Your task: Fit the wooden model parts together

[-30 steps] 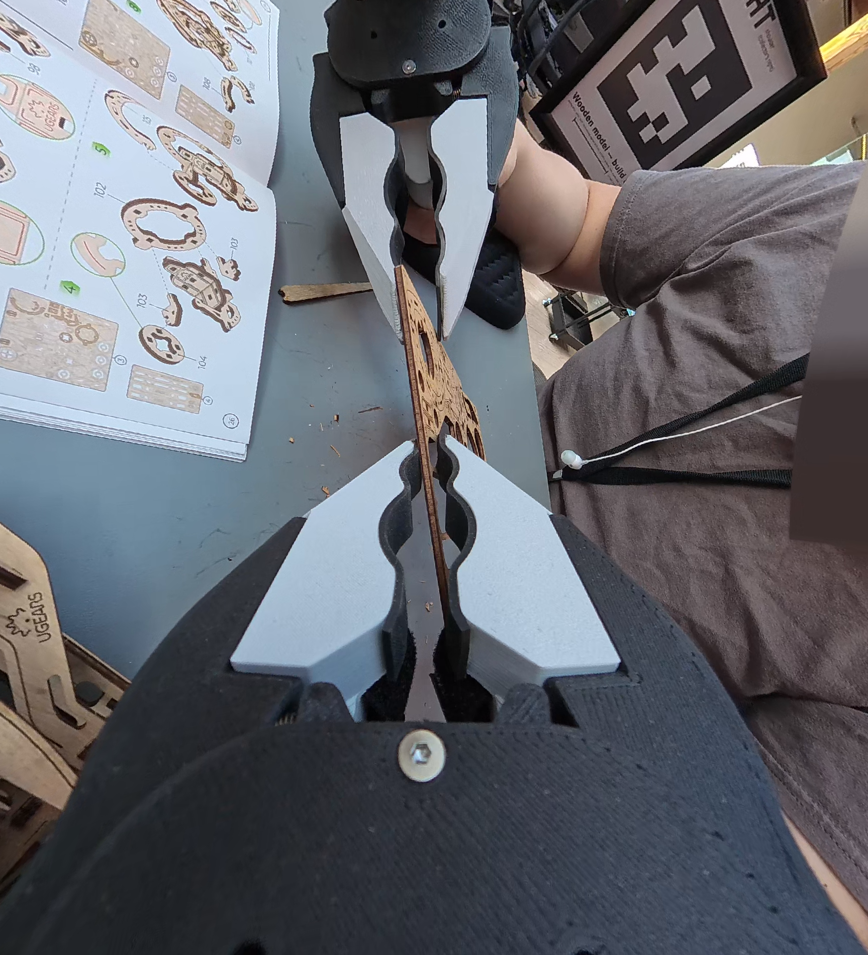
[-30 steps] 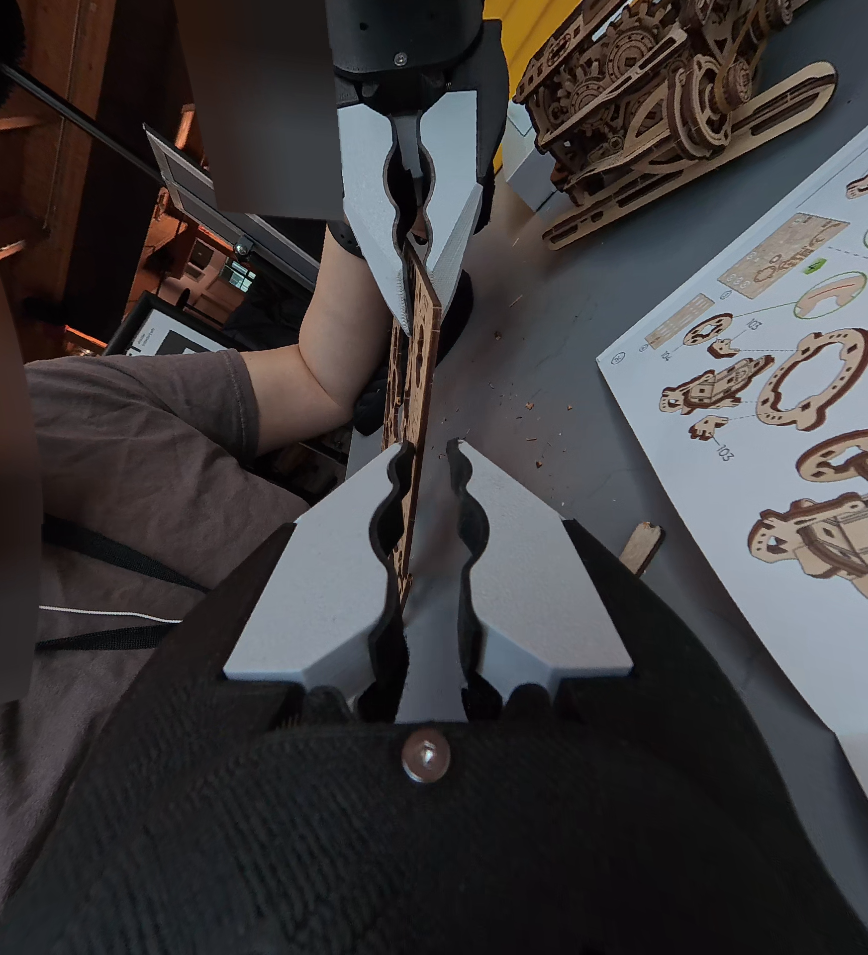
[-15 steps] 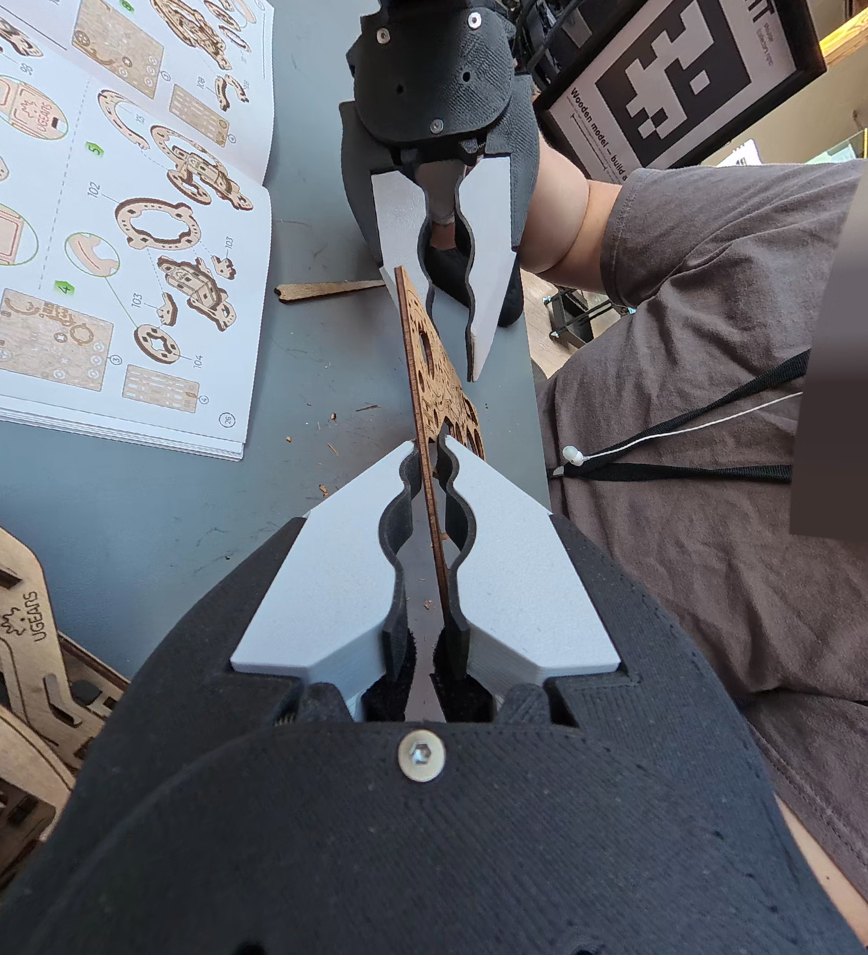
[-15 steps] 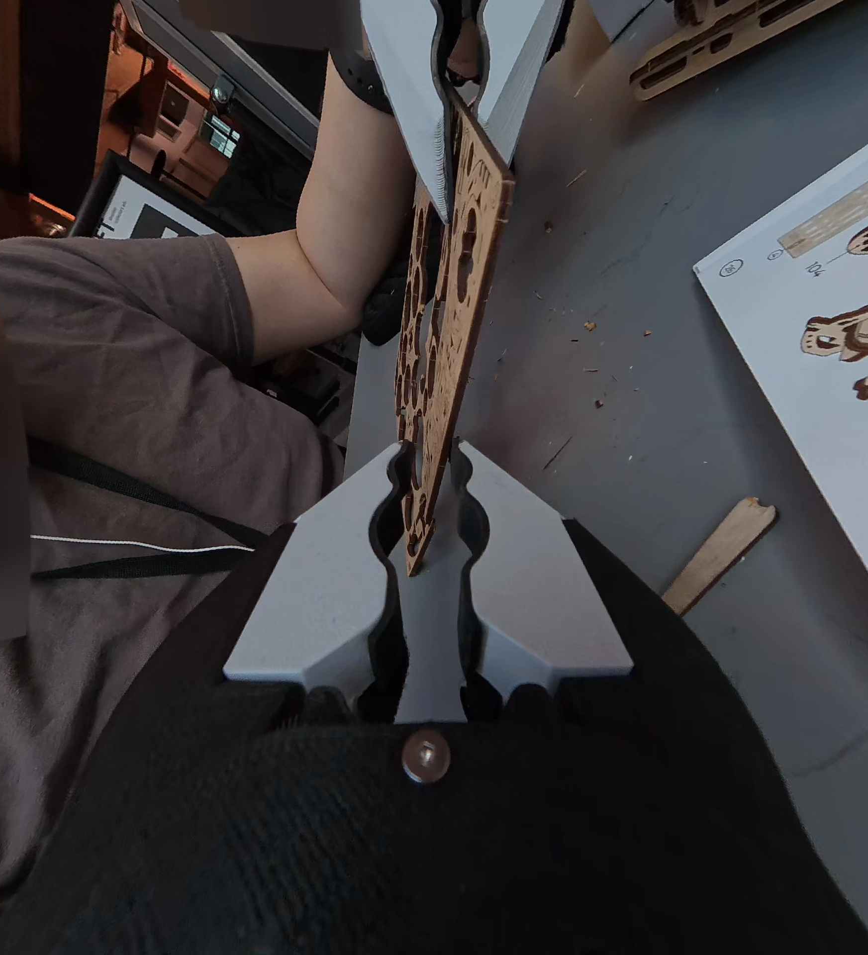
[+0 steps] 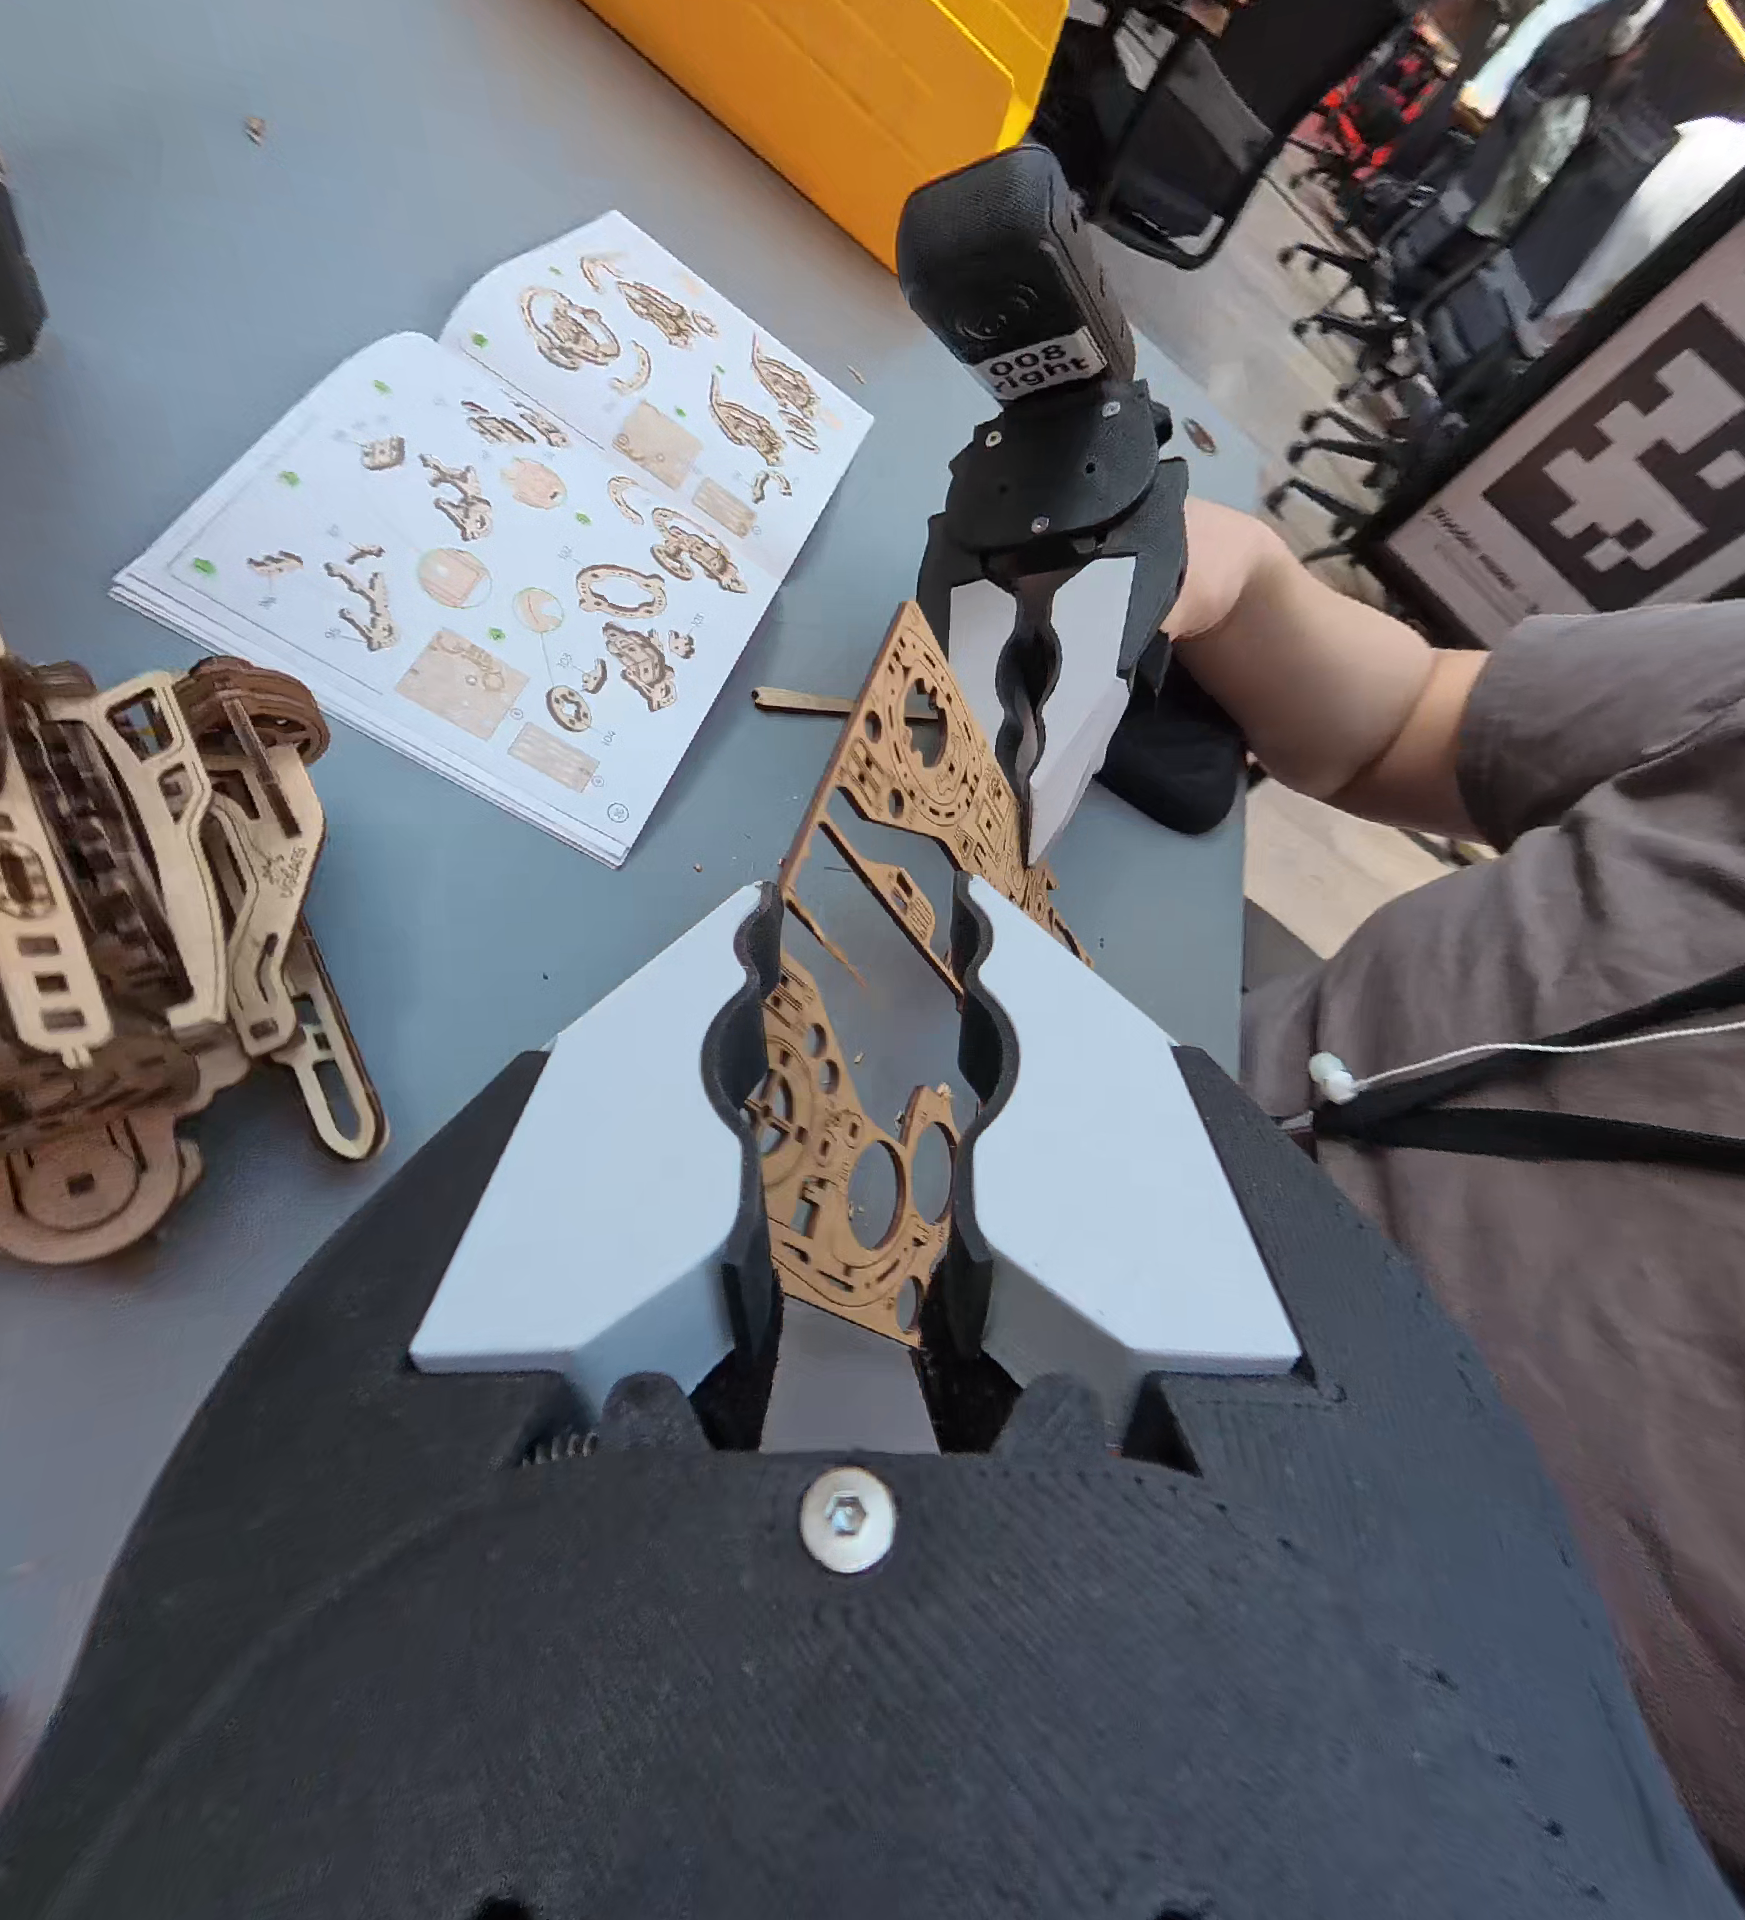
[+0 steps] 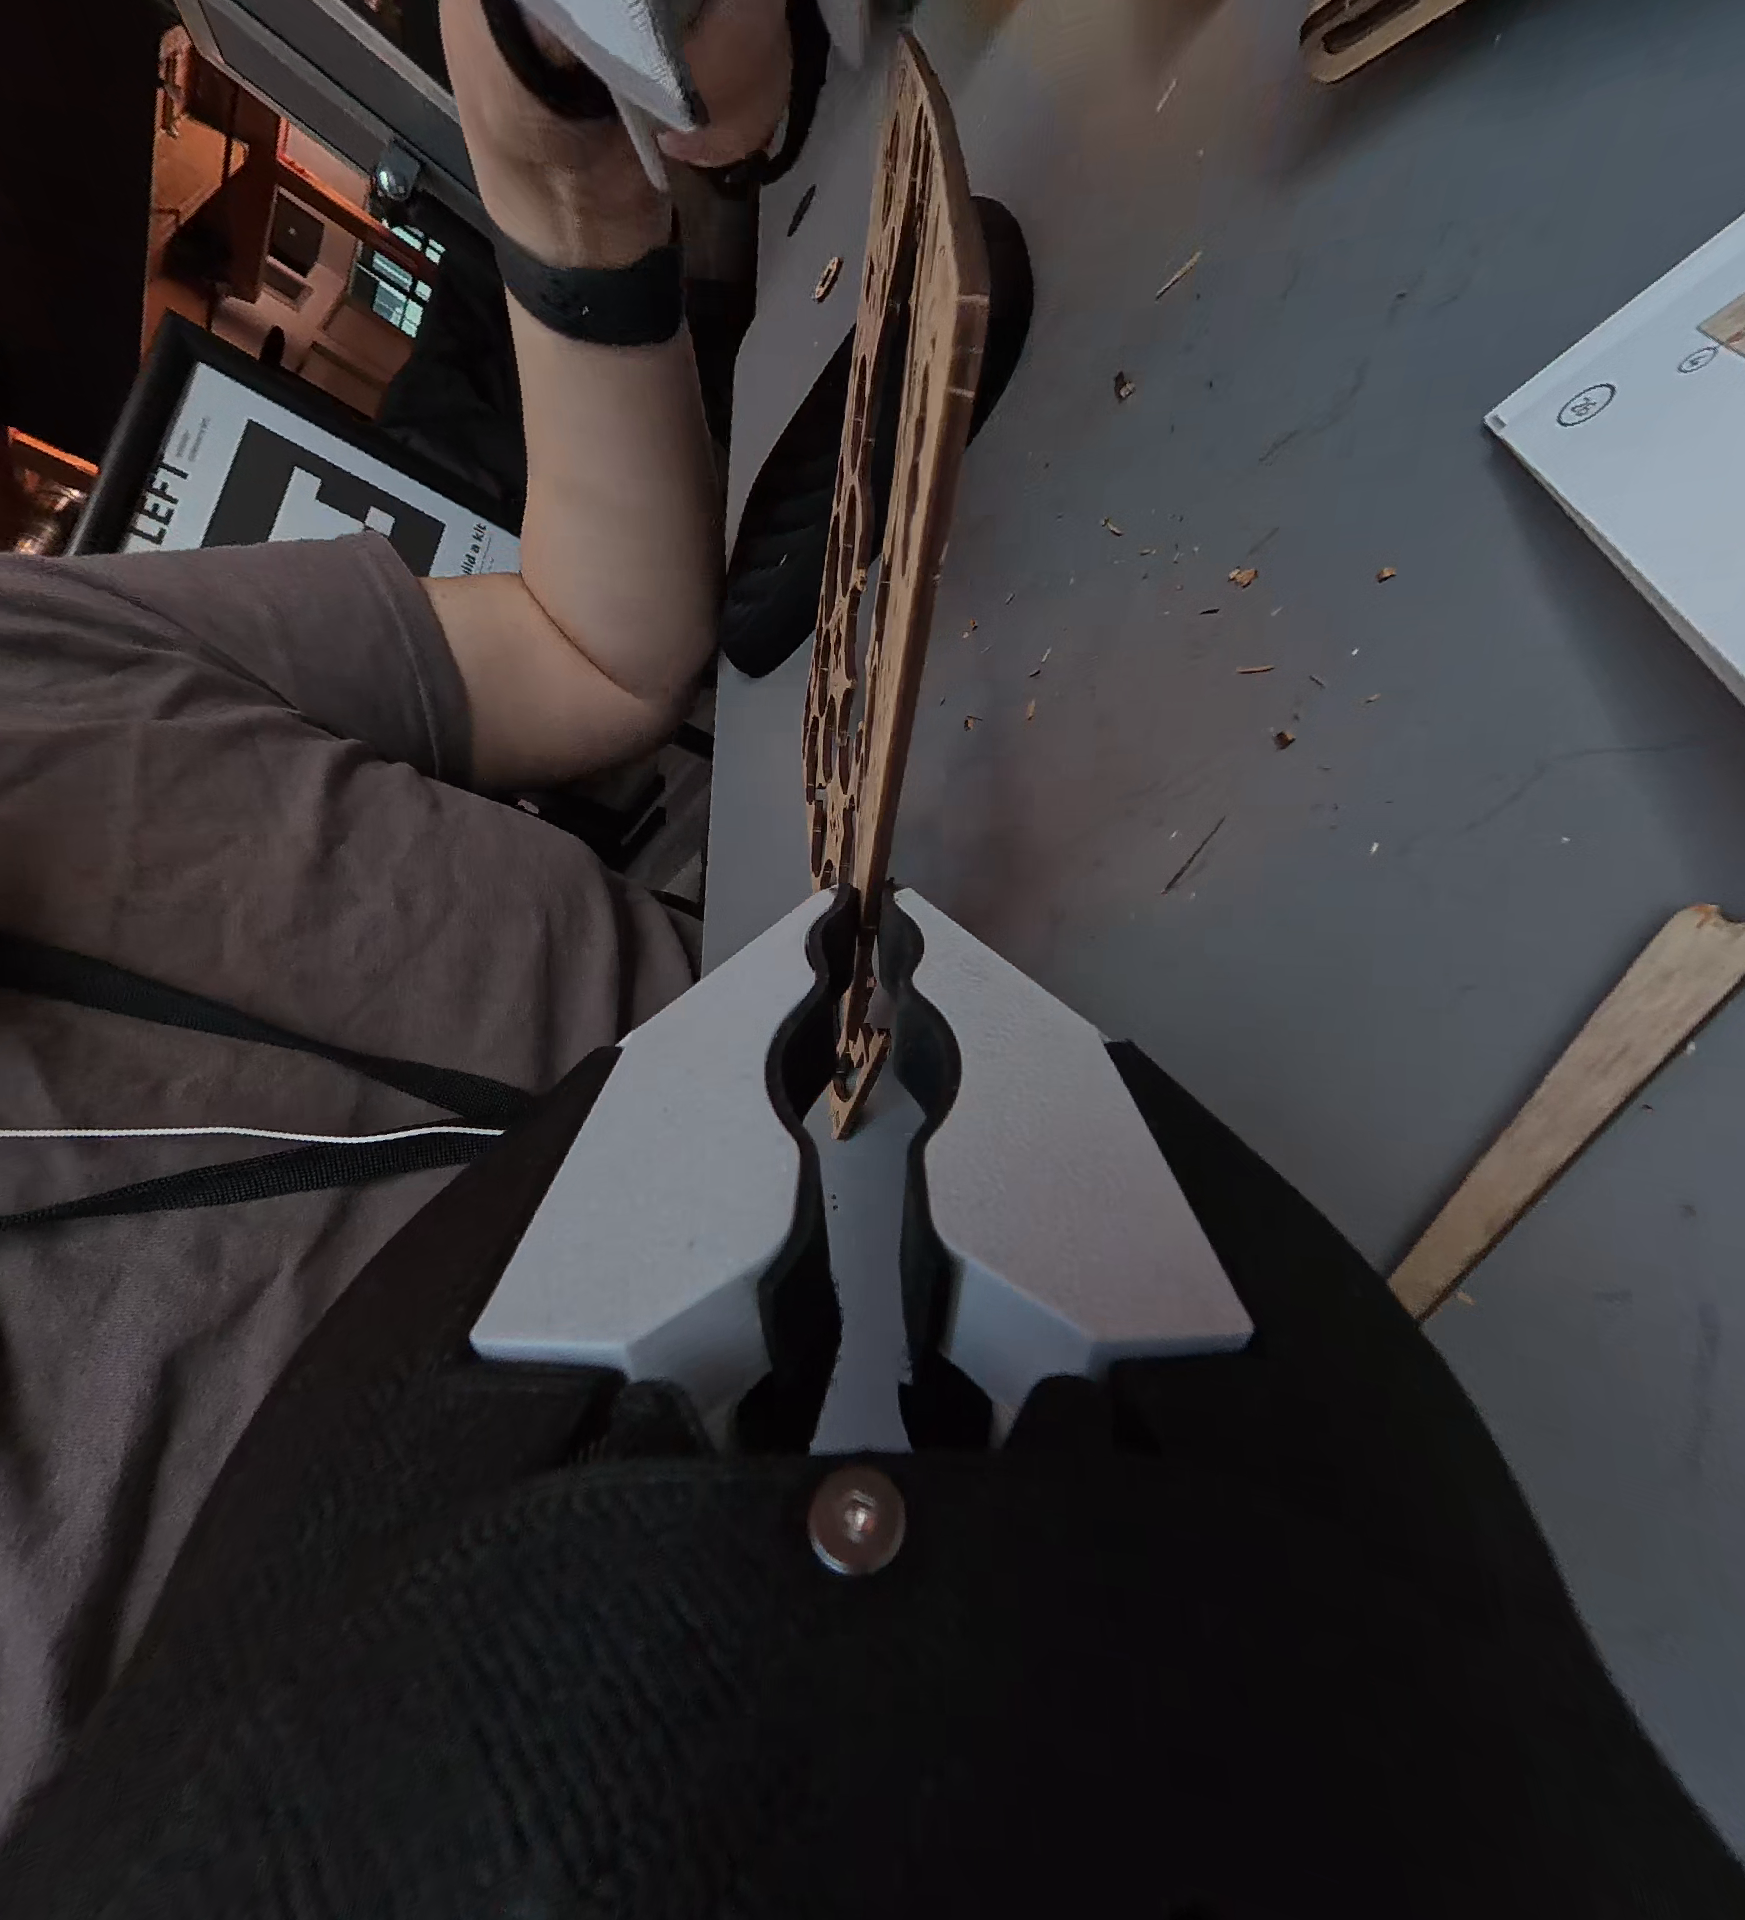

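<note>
A thin laser-cut wooden parts sheet [image 5: 883,774] with many cut-outs stands tilted over the grey table [image 5: 494,935]. My right gripper [image 5: 1039,821] is shut on its far edge. In the right wrist view the right gripper [image 6: 868,899] pinches the sheet's near corner, and the sheet [image 6: 909,416] runs edge-on away from it. My left gripper [image 5: 863,899] is open and empty, and the sheet shows through its gap. The left gripper [image 6: 639,73] sits at the top of the right wrist view, clear of the sheet.
A partly built wooden model [image 5: 68,935] stands at the left. An open instruction booklet [image 5: 535,540] lies beyond it. A loose wooden strip [image 6: 1574,1091] lies on the table. A yellow box [image 5: 847,94] is at the back. The person's torso [image 5: 1574,1143] is along the table's right edge. Spacing between my two grippers at the tips: around 12 centimeters.
My left gripper let go of the sheet, opened and drew back and up. My right gripper closed on the sheet, which now tilts instead of showing edge-on.
</note>
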